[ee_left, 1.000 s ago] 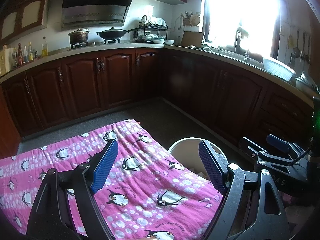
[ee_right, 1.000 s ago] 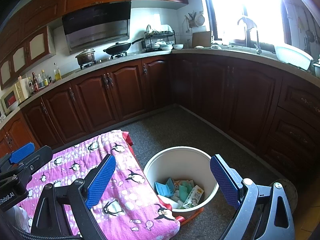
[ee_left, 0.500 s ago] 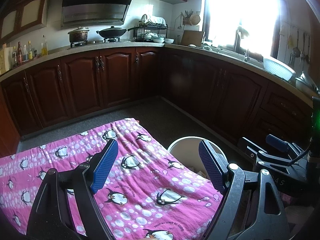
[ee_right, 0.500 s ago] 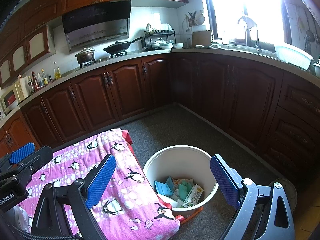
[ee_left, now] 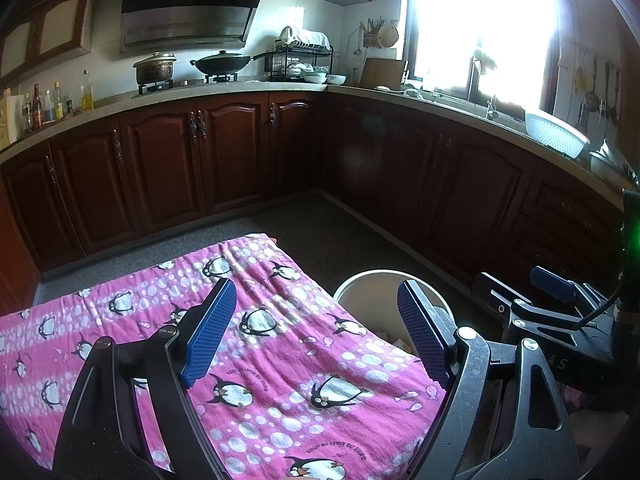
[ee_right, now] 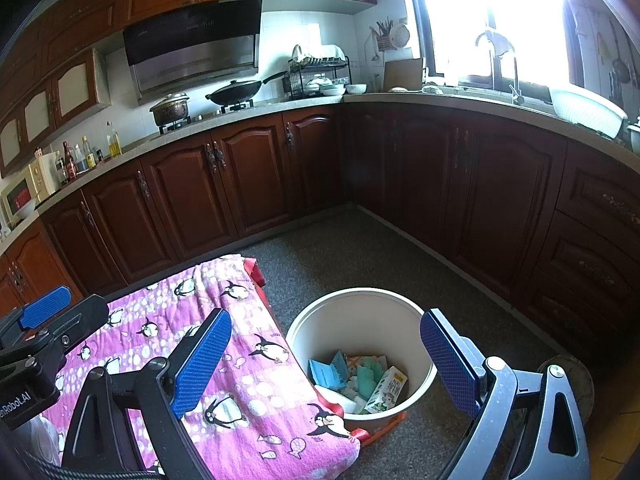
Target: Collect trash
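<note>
Both grippers' jaws gape wide (nothing held); bin (ee_right: 360,320) below.

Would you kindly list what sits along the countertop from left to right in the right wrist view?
Bottles → lidded pot → black wok → dish rack → cutting board → white basket.

Glossy wooden cabinets (ee_right: 248,184), pink cloth (ee_right: 248,392)
</note>
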### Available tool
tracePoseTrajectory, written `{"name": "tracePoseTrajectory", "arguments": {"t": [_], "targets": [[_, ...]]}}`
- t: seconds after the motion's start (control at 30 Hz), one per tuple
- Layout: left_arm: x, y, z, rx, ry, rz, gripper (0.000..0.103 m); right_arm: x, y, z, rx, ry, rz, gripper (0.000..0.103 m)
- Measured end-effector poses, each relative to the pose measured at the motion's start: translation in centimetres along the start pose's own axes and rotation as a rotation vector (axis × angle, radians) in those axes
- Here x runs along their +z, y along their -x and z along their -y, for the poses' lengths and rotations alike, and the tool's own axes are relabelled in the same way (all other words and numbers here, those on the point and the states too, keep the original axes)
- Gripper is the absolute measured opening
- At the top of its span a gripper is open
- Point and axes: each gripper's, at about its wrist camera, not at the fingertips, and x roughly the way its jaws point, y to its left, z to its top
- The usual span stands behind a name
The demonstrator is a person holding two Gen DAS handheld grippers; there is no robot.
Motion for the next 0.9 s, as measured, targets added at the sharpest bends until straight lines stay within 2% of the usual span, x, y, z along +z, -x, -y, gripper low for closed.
{"name": "tracePoseTrajectory", "arguments": {"t": [0.9], "targets": [[-0.39, -0.76, 0.34, -0.016, -0.008, -0.024, 0.082, -0.29, -0.36, 0.36, -0.005, -0.008, -0.017, 0.094]]}}
